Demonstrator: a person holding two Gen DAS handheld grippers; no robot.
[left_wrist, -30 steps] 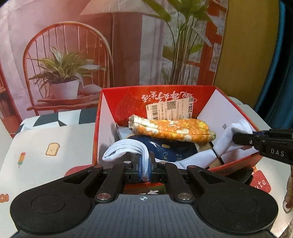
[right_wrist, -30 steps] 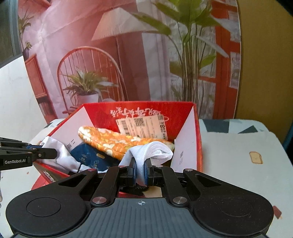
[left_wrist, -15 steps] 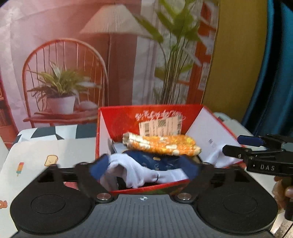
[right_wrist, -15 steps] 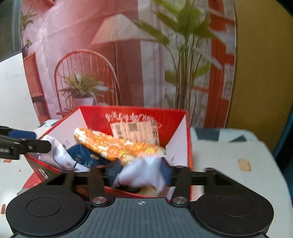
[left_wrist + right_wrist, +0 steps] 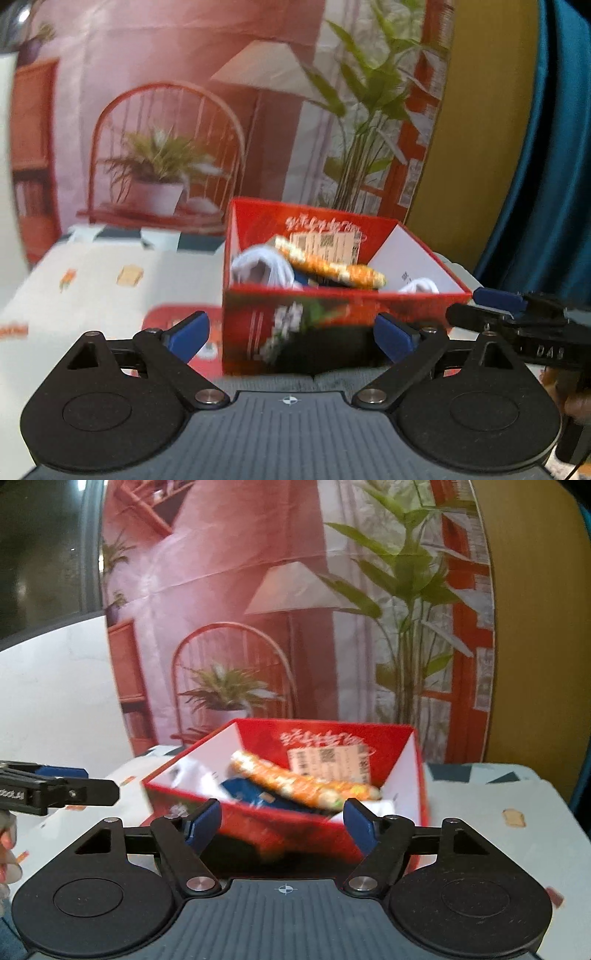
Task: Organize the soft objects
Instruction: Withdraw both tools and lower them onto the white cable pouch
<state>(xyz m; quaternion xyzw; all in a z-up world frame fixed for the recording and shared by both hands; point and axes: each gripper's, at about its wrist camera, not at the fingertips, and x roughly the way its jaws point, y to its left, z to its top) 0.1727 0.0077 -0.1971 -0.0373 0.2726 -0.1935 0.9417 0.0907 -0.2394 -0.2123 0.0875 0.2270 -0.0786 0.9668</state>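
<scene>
Red box [image 5: 295,332] rim near, left gripper [image 5: 291,338] spread empty, table [image 5: 92,288] beside

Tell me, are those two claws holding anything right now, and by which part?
Nothing is held. The left gripper stands open and empty; the right gripper is opening, nothing between its pads. The white cloth lies in the red box.

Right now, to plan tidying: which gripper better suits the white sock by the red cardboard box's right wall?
Right: the right gripper, jaws opening and empty, sits nearest the white sock; the left gripper is farther.
</scene>
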